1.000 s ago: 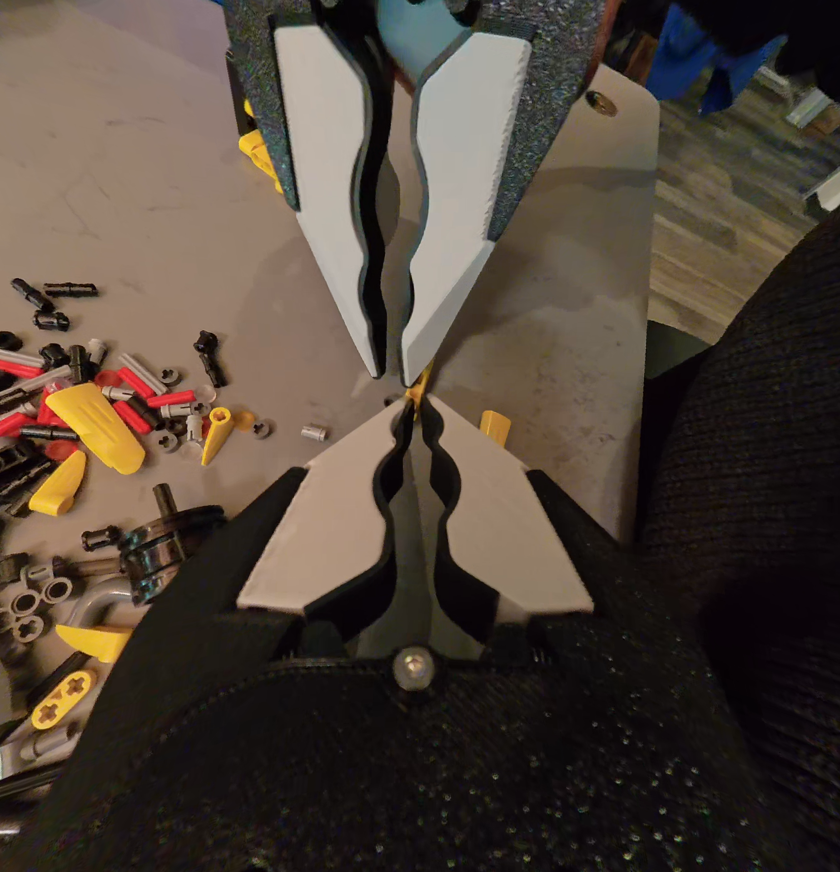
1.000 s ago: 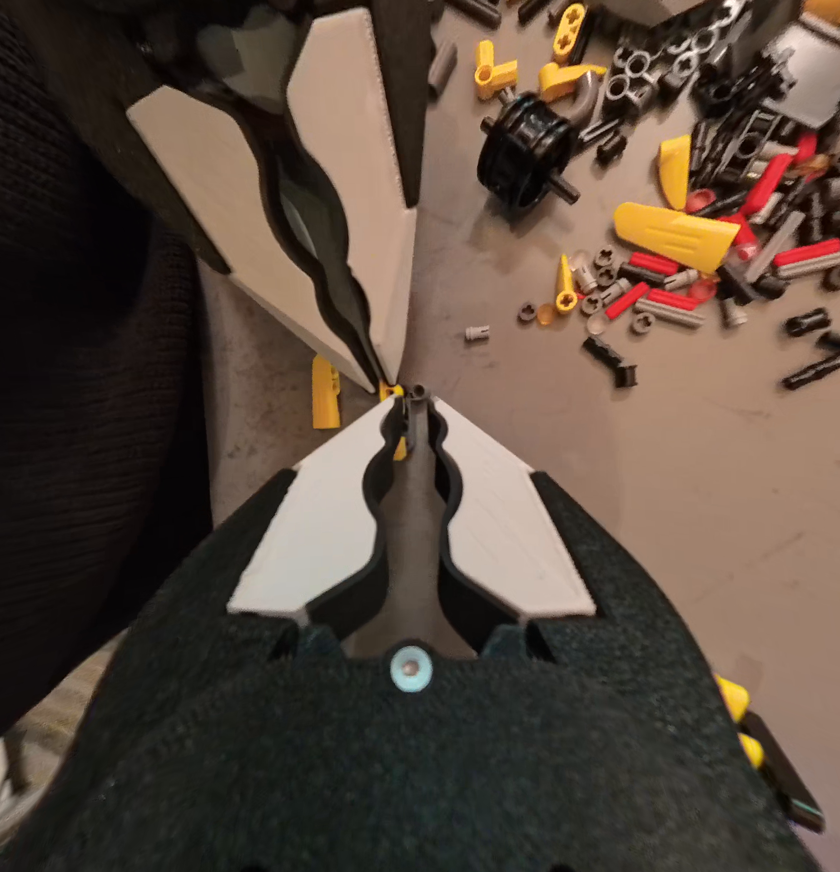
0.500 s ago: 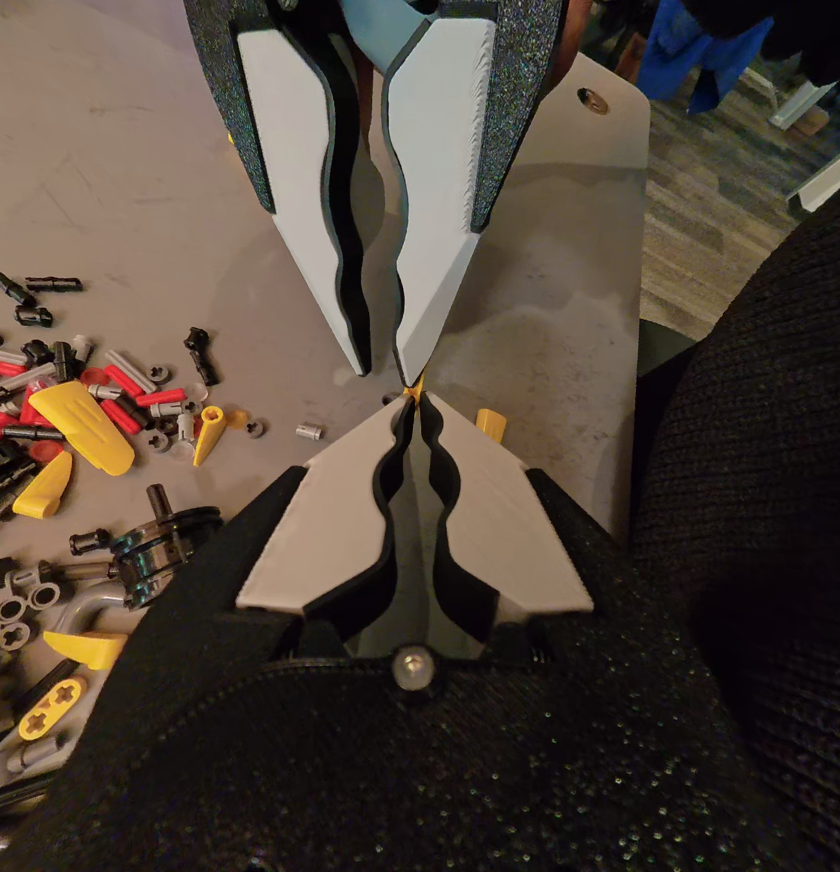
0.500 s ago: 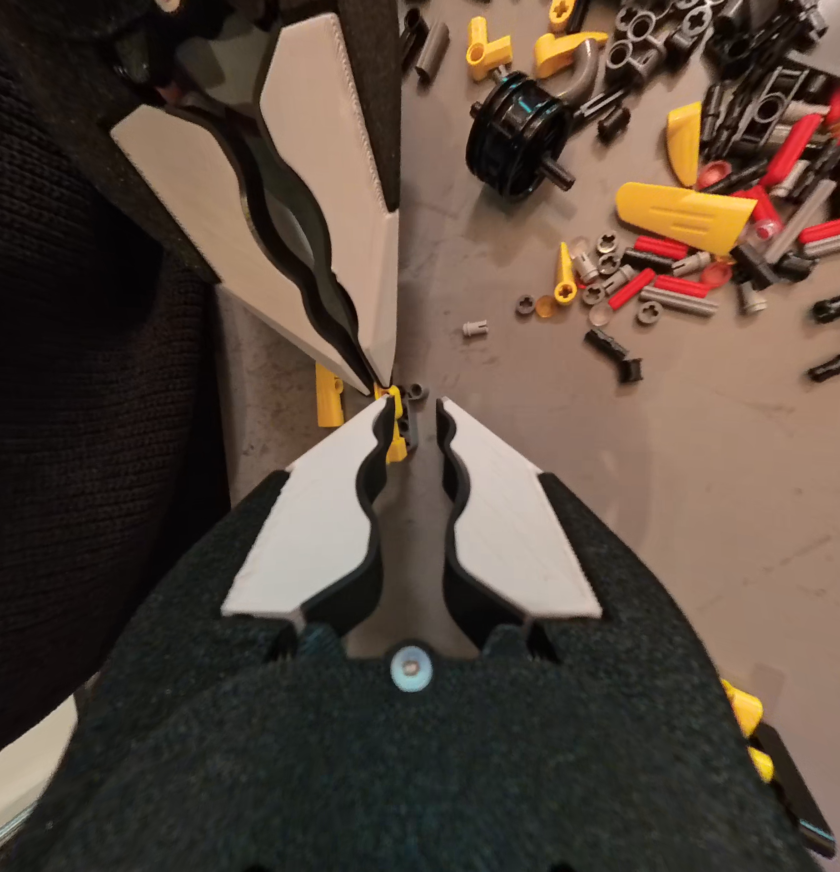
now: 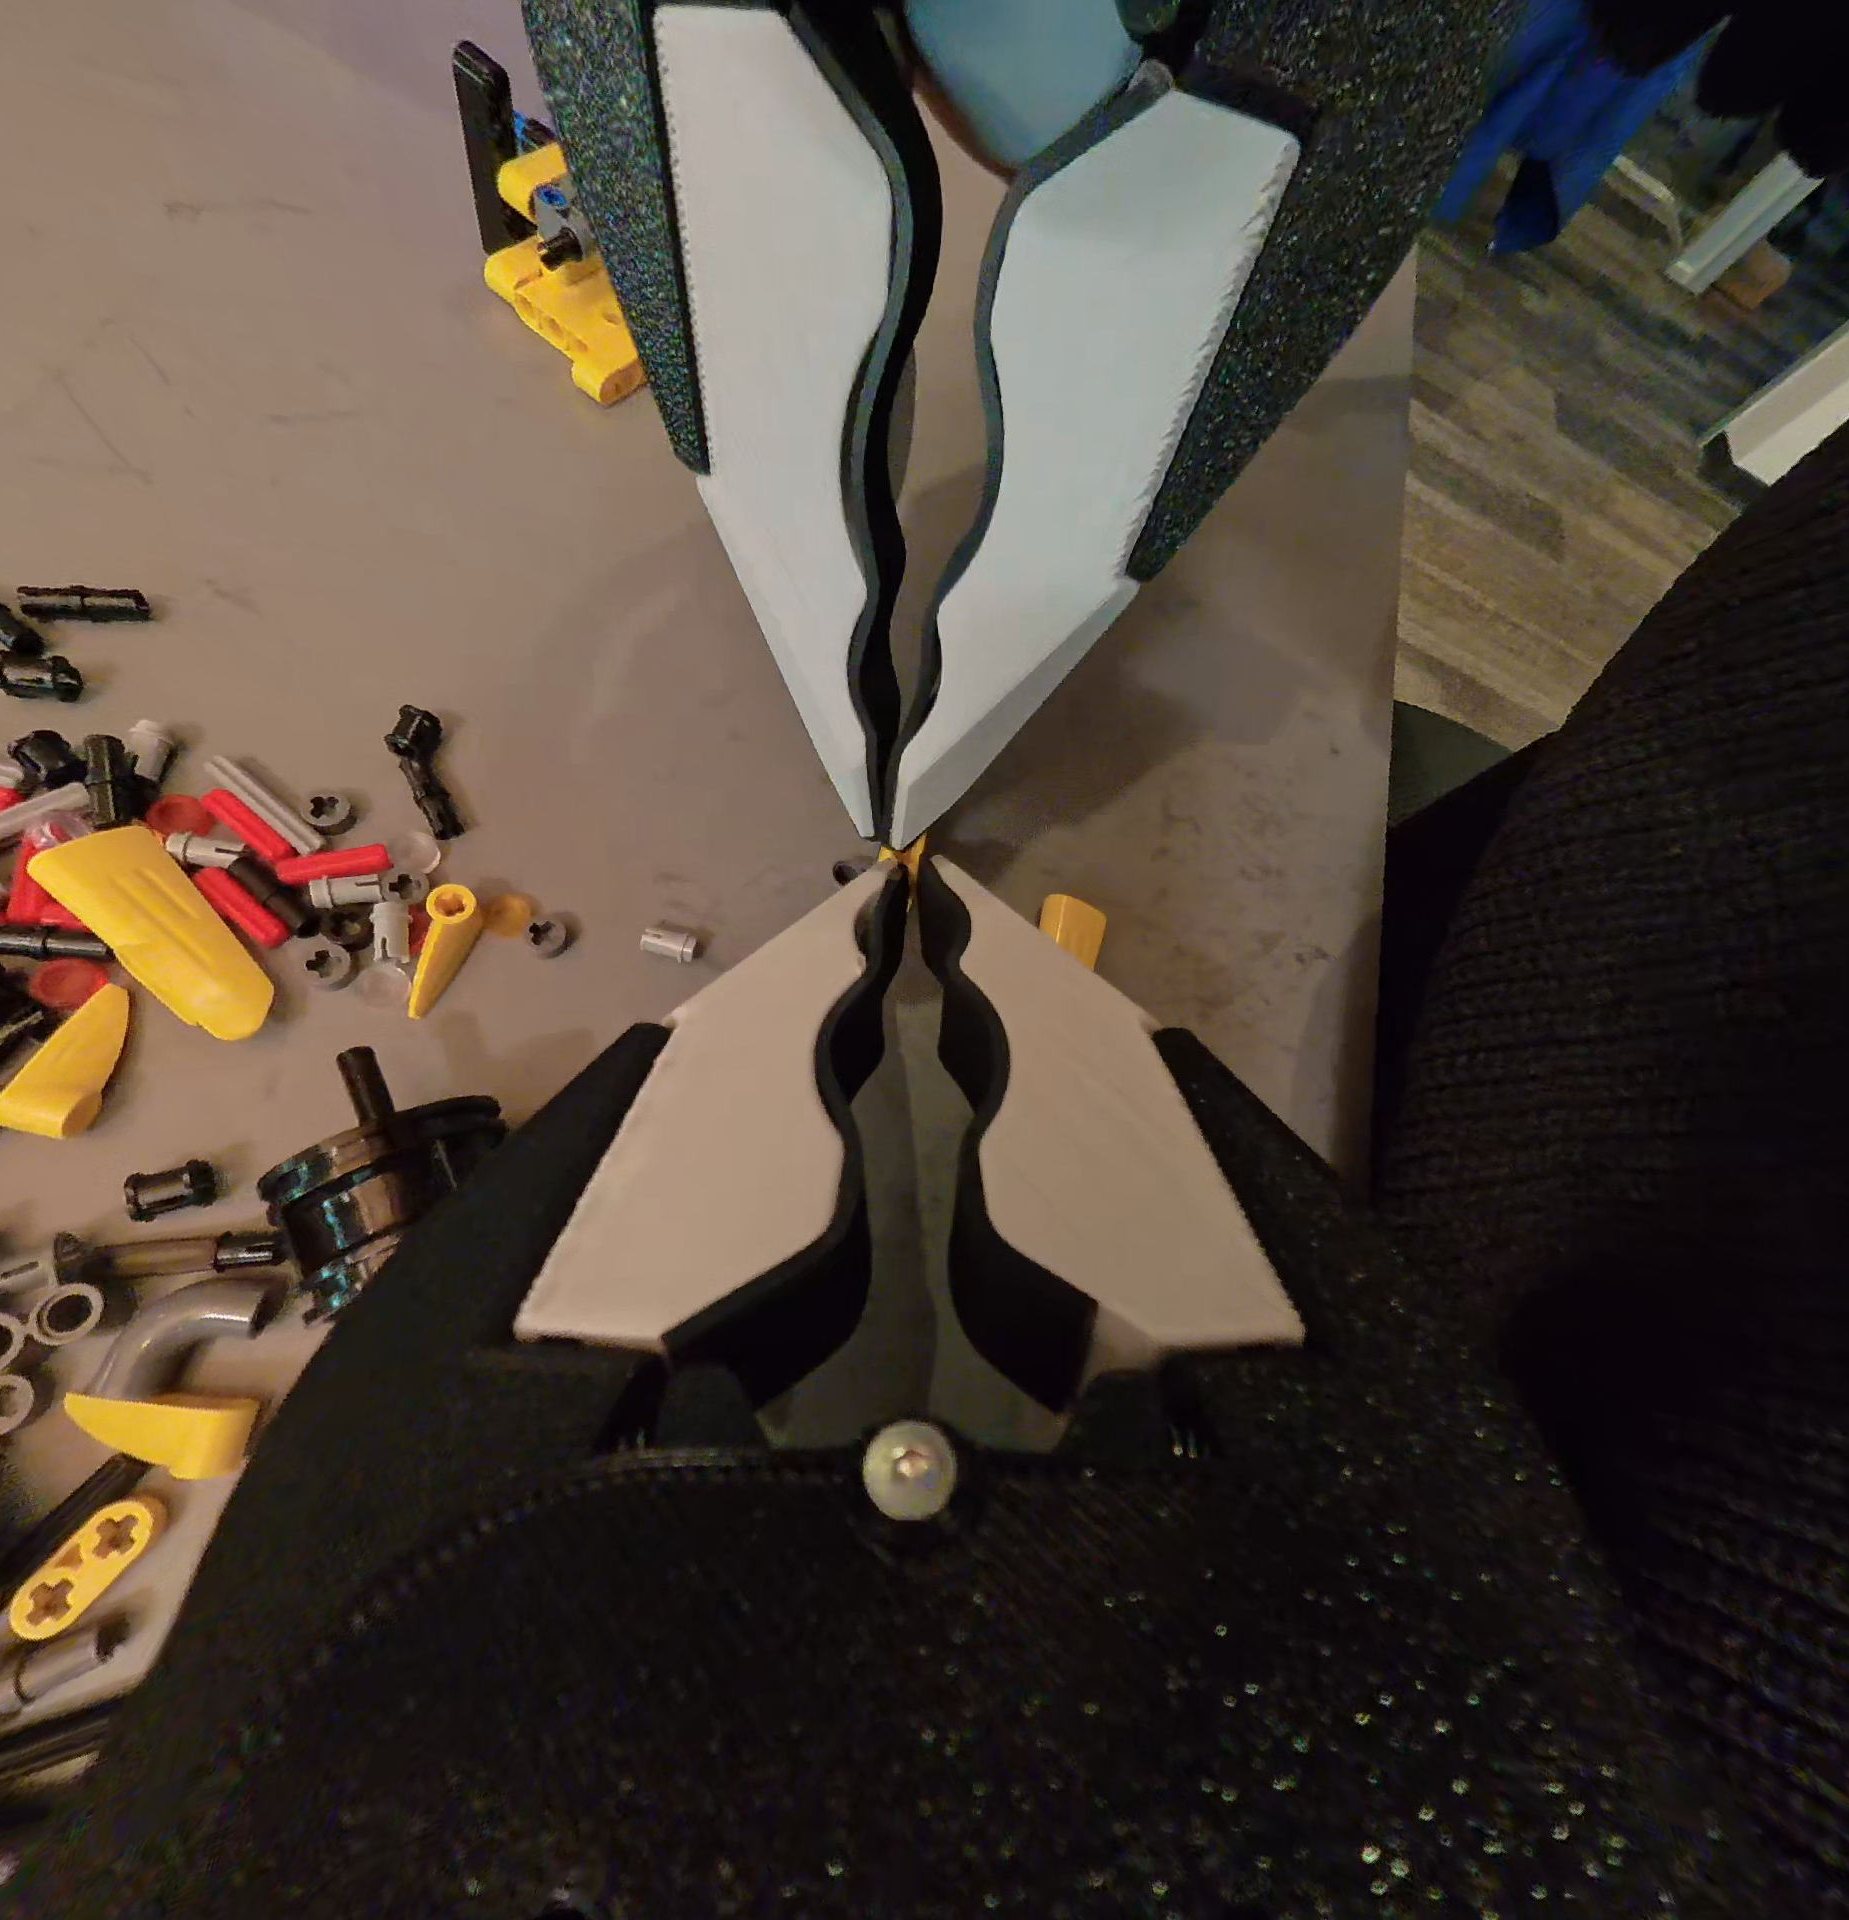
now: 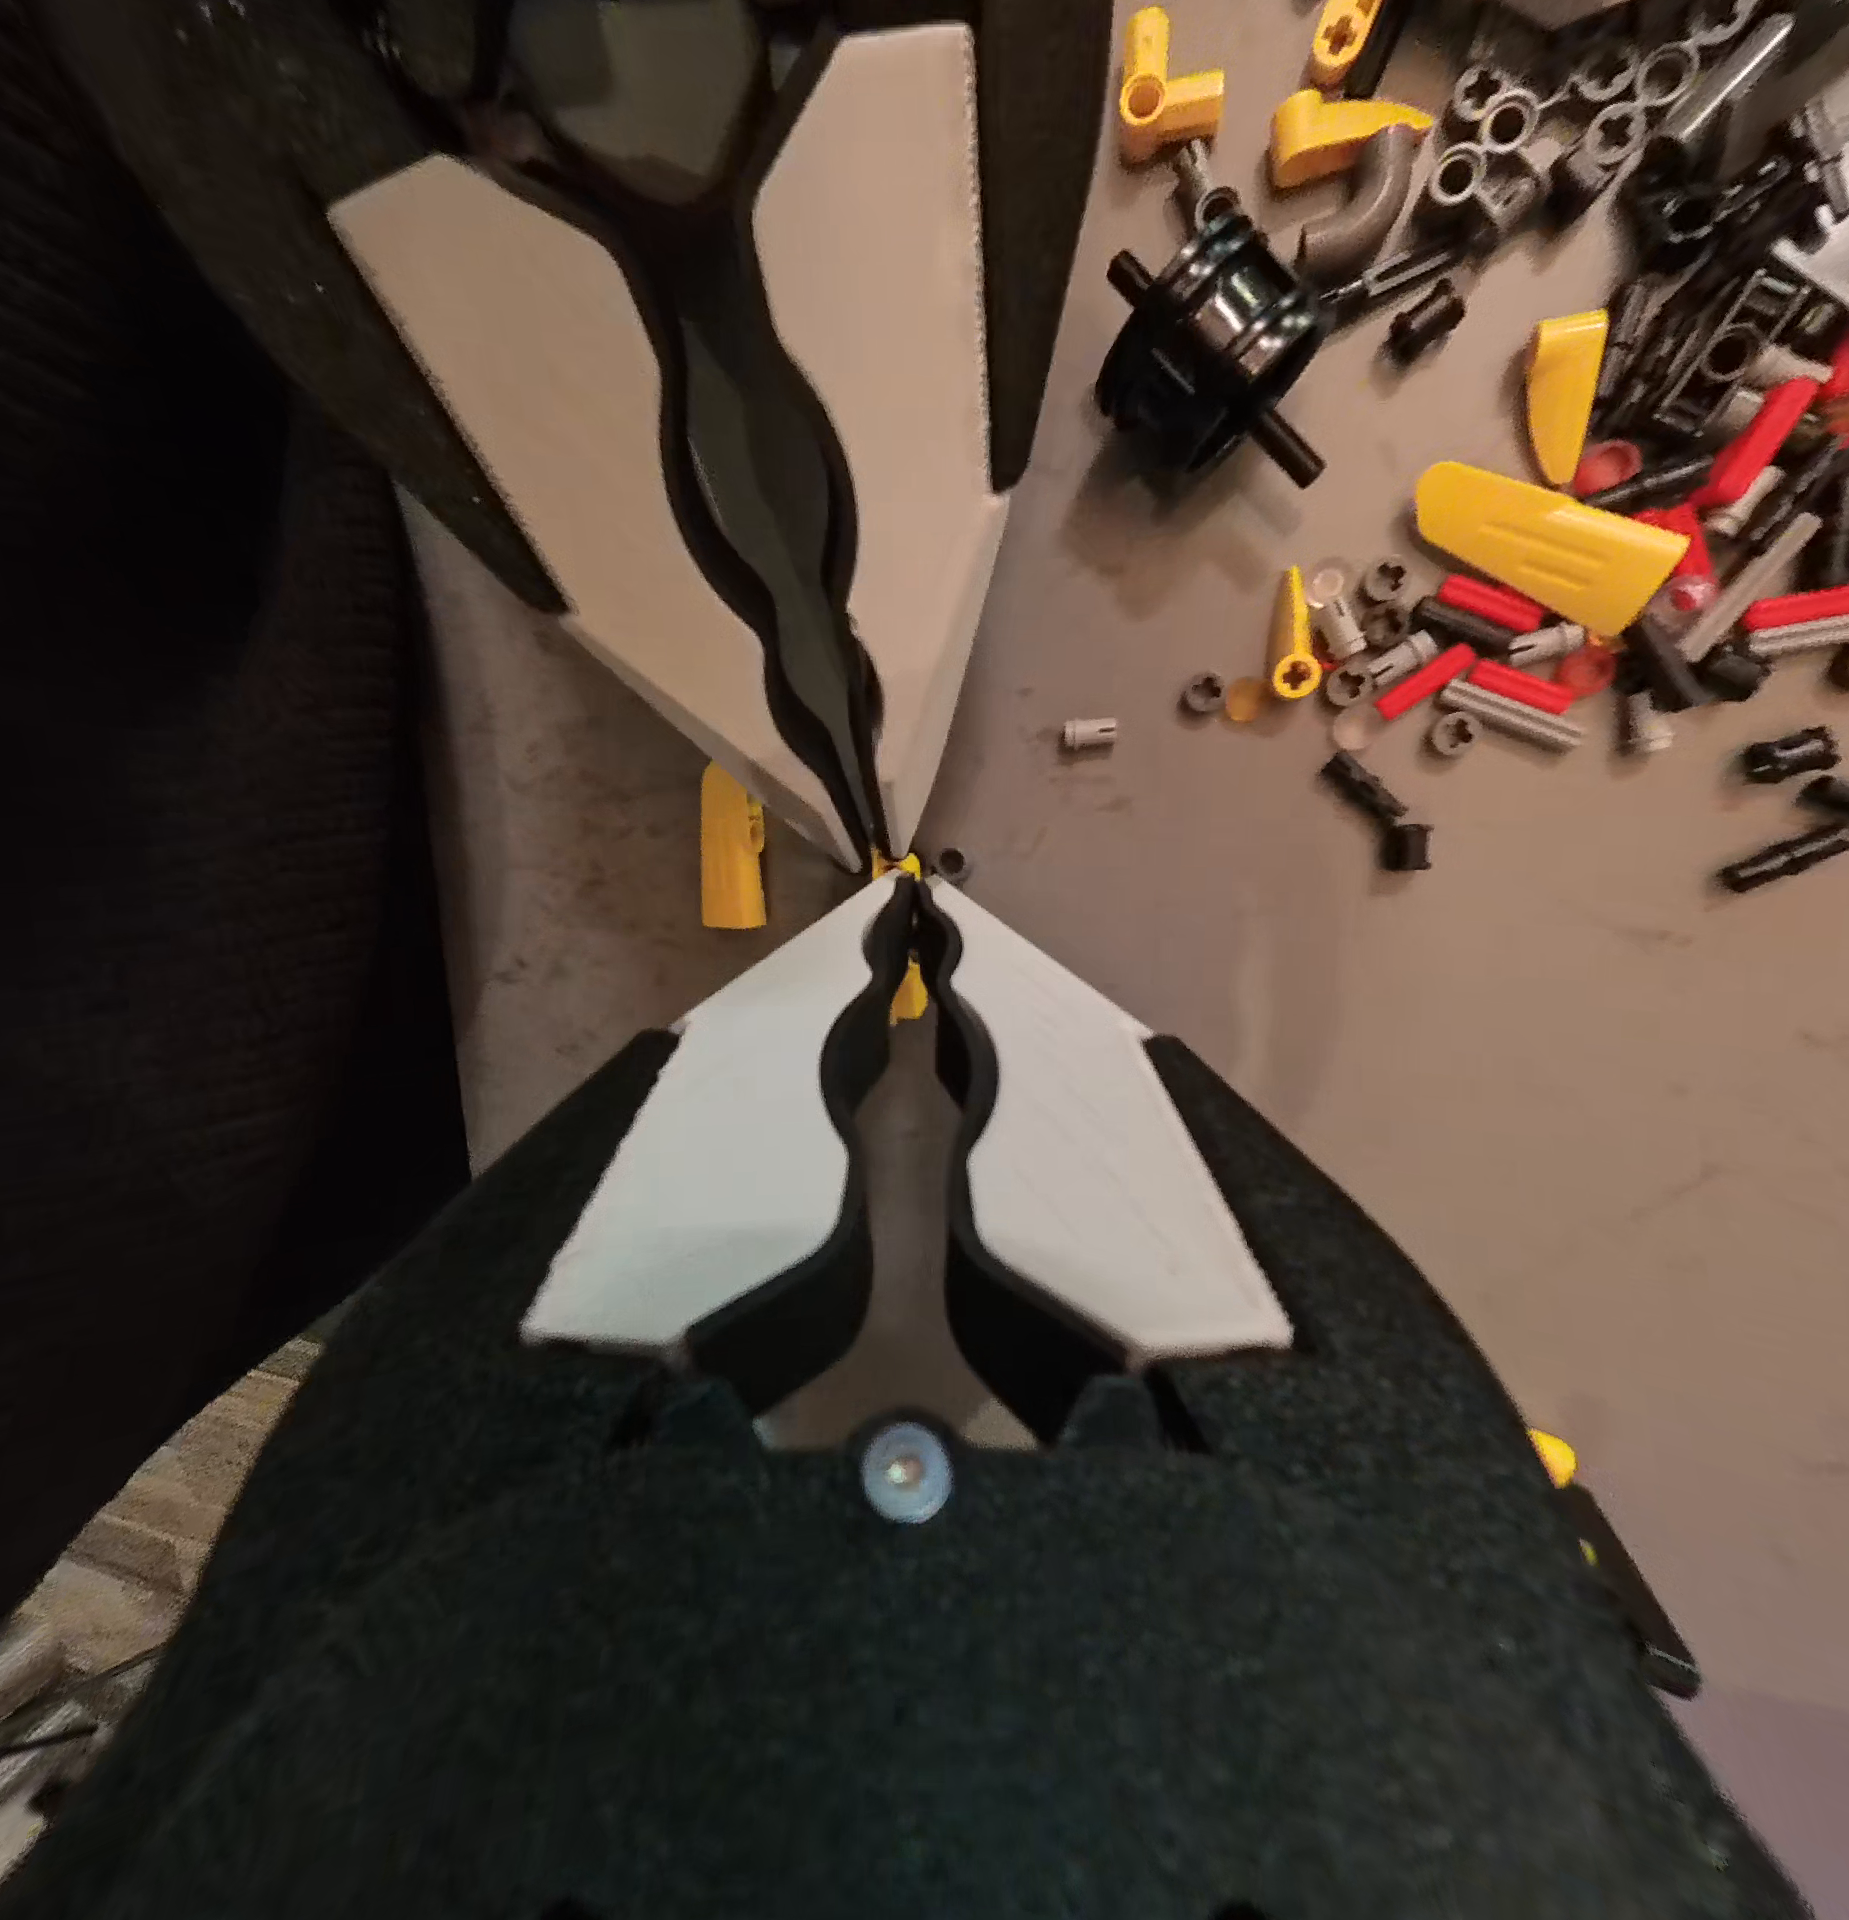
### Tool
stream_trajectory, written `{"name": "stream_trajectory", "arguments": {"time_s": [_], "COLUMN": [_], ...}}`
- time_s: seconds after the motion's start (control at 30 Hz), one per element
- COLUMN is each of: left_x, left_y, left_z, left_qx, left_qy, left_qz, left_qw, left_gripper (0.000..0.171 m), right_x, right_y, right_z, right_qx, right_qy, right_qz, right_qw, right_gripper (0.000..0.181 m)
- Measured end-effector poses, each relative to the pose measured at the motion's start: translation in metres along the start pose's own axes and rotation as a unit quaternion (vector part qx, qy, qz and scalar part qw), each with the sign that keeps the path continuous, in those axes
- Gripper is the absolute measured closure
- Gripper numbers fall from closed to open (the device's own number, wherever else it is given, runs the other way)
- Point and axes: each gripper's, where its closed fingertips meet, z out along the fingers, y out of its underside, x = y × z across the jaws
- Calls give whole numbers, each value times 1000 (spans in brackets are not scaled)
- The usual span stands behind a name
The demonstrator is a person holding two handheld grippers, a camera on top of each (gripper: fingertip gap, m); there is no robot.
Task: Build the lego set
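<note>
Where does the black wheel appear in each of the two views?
Left wrist view: the black wheel lies at lower left, beside the left gripper.
Right wrist view: the wheel lies at upper right, on the table.
Shared landmark: the large yellow wedge, in the pile of small parts.

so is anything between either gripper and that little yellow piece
Nothing visible. The left gripper and right gripper meet tip to tip, both shut on the small yellow piece. A small dark ring shows just beside the tips, not between.
</note>
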Motion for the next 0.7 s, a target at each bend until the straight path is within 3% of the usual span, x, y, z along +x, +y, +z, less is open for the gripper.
{"name": "stream_trajectory", "arguments": {"time_s": [0.37, 0.43, 0.7], "left_x": [0, -1, -2], "left_y": [1, 9, 7], "left_z": [0, 4, 3], "left_qx": [1, -28, -21], "left_qy": [6, 1, 2], "left_qz": [-17, -20, -23], "left_qw": [1000, 999, 1000], "left_gripper": [171, 170, 171], "right_x": [0, 3, 8], "right_y": [0, -1, -2], "right_z": [1, 7, 5], "right_qx": [-41, -30, 6], "right_qy": [21, 8, 17], "right_qz": [-2, 14, 5], "right_qw": [999, 999, 1000], "right_gripper": [181, 181, 181]}}
